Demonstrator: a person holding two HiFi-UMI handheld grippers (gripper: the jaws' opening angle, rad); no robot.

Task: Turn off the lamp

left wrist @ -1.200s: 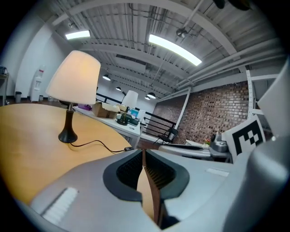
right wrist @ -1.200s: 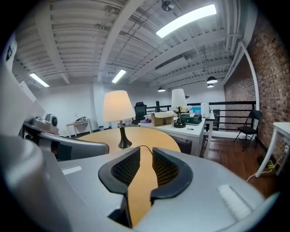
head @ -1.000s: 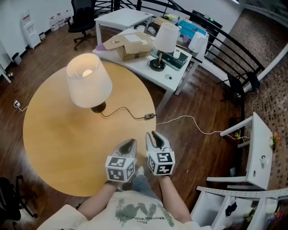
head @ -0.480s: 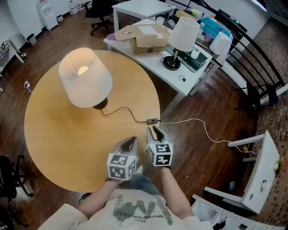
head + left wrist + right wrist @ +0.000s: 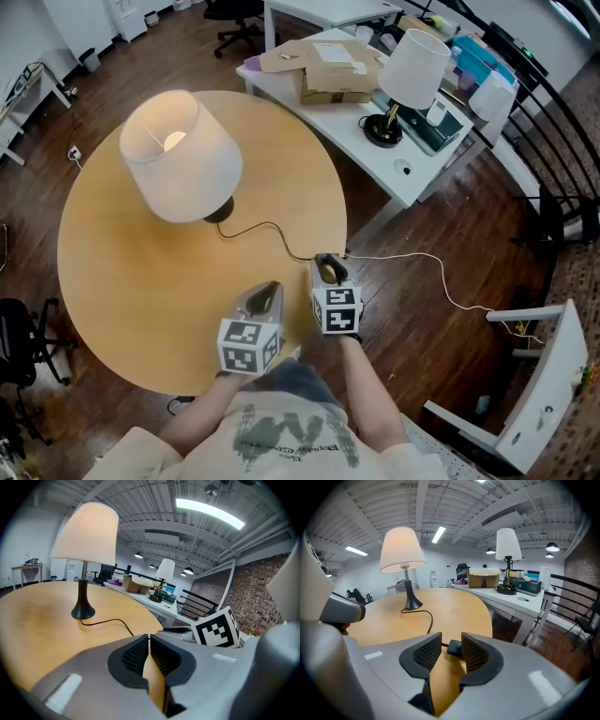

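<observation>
We are at the approach to the switch (image 5: 453, 647): the lamp (image 5: 178, 155) glows on the tabletop (image 5: 122, 281), and its cord (image 5: 267, 228) runs to the switch near the edge. Our right tool (image 5: 327, 267) has just been opening its jaws; they stand apart with the switch in the gap at their tips, neither pad pressing it. Our left tool (image 5: 266, 292) hovers alongside, jaws together on nothing. Next, we judge, the right tool must settle onto the switch and press its button without dragging the cord off the edge
</observation>
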